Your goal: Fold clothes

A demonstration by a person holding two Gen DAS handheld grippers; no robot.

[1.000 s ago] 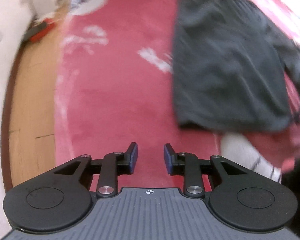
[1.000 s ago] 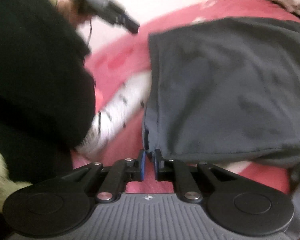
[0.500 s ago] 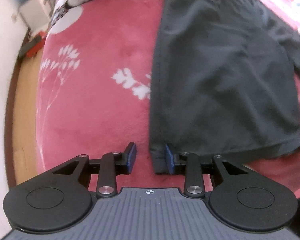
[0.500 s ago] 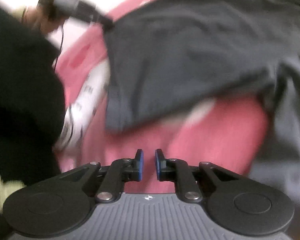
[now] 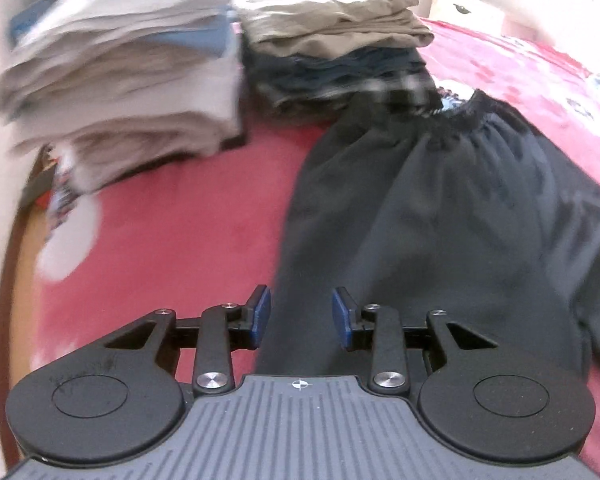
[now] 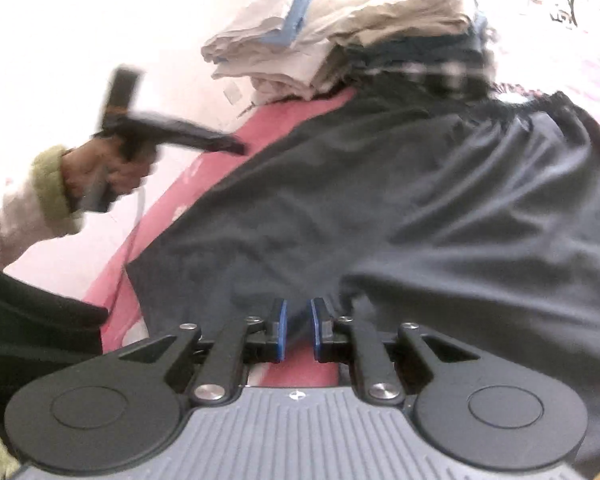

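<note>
Dark grey shorts (image 5: 440, 220) with a gathered elastic waistband lie flat on a red blanket (image 5: 180, 240). My left gripper (image 5: 300, 314) is open and hovers over the shorts' left edge, with the cloth below and between its fingers. In the right wrist view the shorts (image 6: 360, 180) fill the middle. My right gripper (image 6: 299, 326) has its jaws nearly together, with the lower edge of the cloth between the tips and a raised fold just to the right. A hand (image 6: 116, 168) in a green cuff holds the left gripper (image 6: 238, 147) above the far side.
Behind the waistband stand two piles of folded clothes: a pale beige pile (image 5: 132, 80) and a khaki-on-dark pile (image 5: 340, 40). A white drawer unit (image 5: 464, 8) stands beyond the bed. Brown floor (image 5: 8, 280) shows left of the blanket. The person's dark clothing (image 6: 28, 320) is close on the left.
Both grippers moved forward from the hem toward the waistband, and the piles came into view. The right gripper let go of the corner, swung away, and is at the cloth edge again.
</note>
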